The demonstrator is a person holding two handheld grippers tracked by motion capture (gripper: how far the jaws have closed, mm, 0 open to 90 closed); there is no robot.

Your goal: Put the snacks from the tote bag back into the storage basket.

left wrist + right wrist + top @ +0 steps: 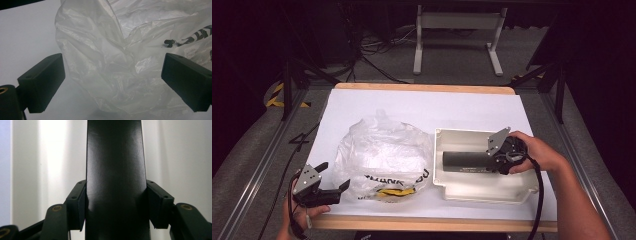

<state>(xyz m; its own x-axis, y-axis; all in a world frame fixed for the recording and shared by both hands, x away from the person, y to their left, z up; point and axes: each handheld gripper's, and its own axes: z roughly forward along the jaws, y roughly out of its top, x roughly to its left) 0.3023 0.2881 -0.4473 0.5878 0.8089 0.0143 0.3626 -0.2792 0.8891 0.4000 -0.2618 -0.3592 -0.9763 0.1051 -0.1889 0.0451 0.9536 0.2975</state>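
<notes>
Right gripper view: the right gripper point(116, 207) clamps a black cylinder point(115, 170) inside the white tray point(484, 192). The cylinder's long axis lies across the table, free end toward the plastic bag point(382, 155). Probably lifting out comes next. The left gripper point(112, 82) stands wide, facing the bag's edge.

Crinkled translucent plastic bag point(382, 155), matt black cylinder point(464, 161), smooth off-white plastic tray point(484, 190).
</notes>
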